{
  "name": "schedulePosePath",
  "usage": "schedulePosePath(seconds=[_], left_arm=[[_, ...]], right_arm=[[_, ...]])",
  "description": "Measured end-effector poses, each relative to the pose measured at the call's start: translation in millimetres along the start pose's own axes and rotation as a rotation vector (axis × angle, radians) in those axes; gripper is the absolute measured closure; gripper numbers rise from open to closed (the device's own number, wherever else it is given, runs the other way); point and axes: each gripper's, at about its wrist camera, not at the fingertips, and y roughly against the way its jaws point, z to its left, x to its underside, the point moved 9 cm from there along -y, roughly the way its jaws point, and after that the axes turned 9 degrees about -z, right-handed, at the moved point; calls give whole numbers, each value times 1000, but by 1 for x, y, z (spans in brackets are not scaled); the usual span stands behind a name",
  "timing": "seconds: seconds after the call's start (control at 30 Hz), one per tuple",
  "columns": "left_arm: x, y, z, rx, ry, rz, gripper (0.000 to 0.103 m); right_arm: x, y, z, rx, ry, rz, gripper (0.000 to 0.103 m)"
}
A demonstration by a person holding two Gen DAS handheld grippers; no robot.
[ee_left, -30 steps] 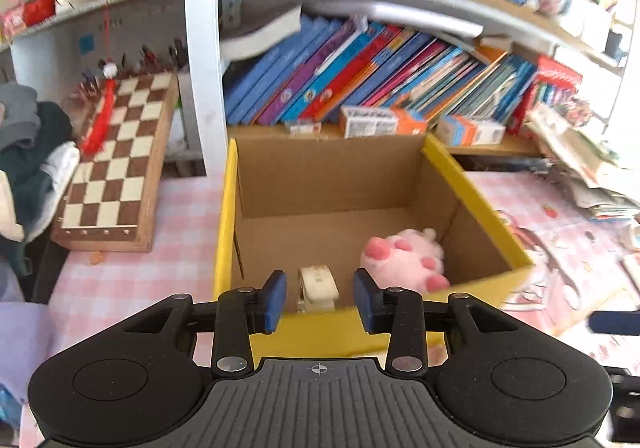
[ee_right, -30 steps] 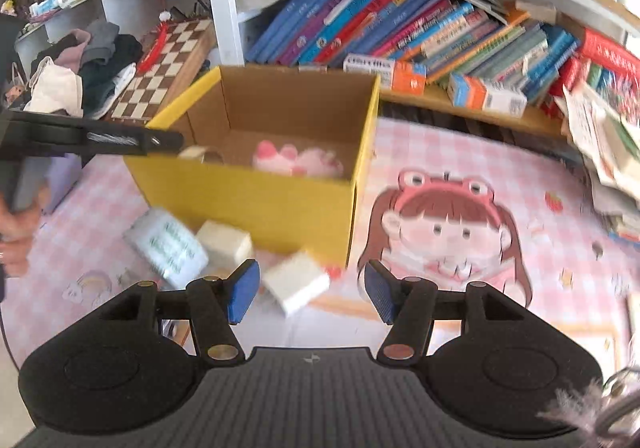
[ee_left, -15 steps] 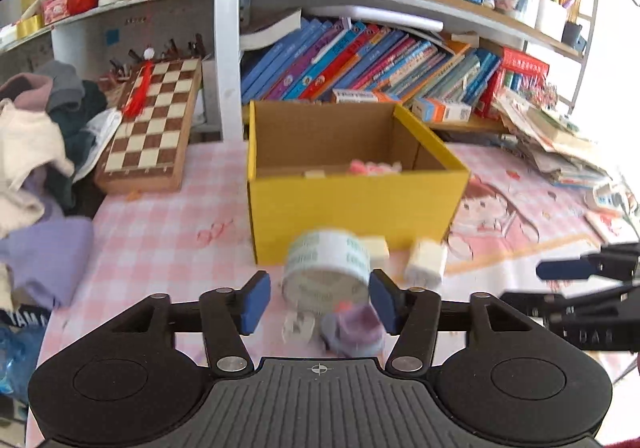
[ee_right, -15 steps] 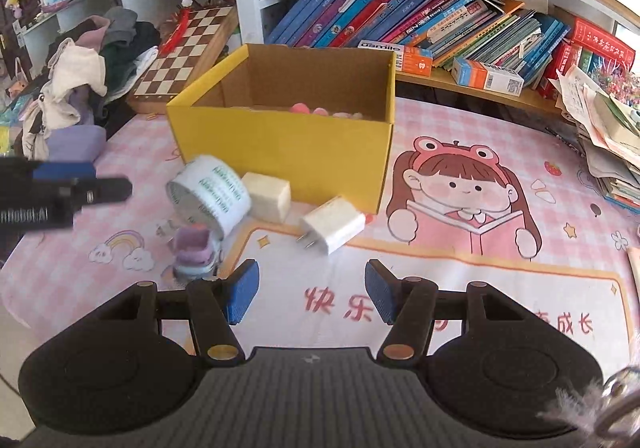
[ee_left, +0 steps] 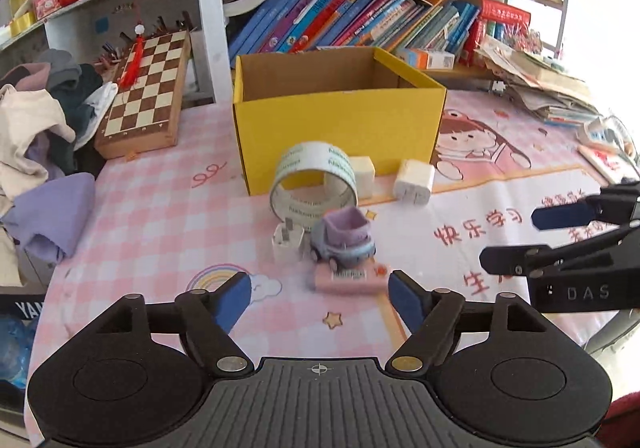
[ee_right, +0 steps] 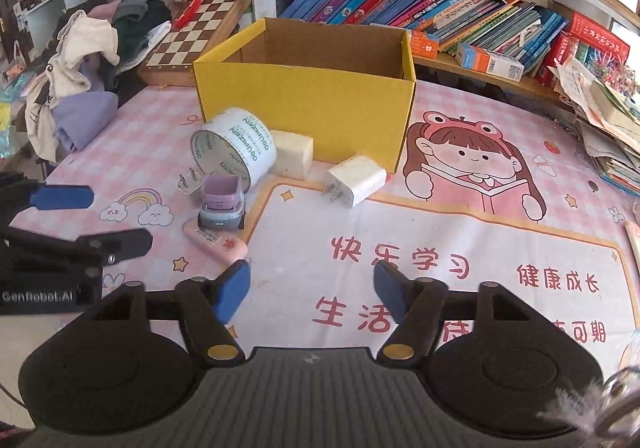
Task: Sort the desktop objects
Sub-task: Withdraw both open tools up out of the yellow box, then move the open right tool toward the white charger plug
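Both tools hang above the table [ee_left: 160,208] with jaws spread wide and nothing between them: the left hand-held gripper [ee_left: 319,294] and the right hand-held gripper [ee_right: 311,290]. The loose items lie in a cluster straight ahead of the left hand-held gripper and ahead-left of the right one, so the left is judged the nearer. Closest to the left fingers is one pink eraser-like block [ee_left: 347,280], its long axis running crosswise to the jaw line in the left wrist view. Just beyond it, touching, stands one toy truck [ee_left: 344,240], with one small white plug [ee_left: 286,244] beside it. Further ahead: one tape roll [ee_left: 314,184] on its edge, one cream block [ee_left: 363,173], one white charger [ee_left: 414,182]. One yellow box [ee_left: 340,120] stands behind them, open at the top; its contents cannot be seen from either view. Total outside the box: six items.
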Motion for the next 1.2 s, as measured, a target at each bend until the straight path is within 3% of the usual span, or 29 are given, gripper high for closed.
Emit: schedulePosePath(seconds=[0.2,0.53,0.73,1.2], left_arm=[[11,0,-3,0,-4,20,21],[15,-9,-5,18,34,39,21],[16,-19,-3,-16,49,68,21],[14,-39,-12,8,50,87,21]], right_arm=[[10,2,3,17,0,7,23],[10,-6,-9,29,-19,28,21],[10,-11,-17,36,-29,41,20],[0,-36,-24,3,-20,71,11]])
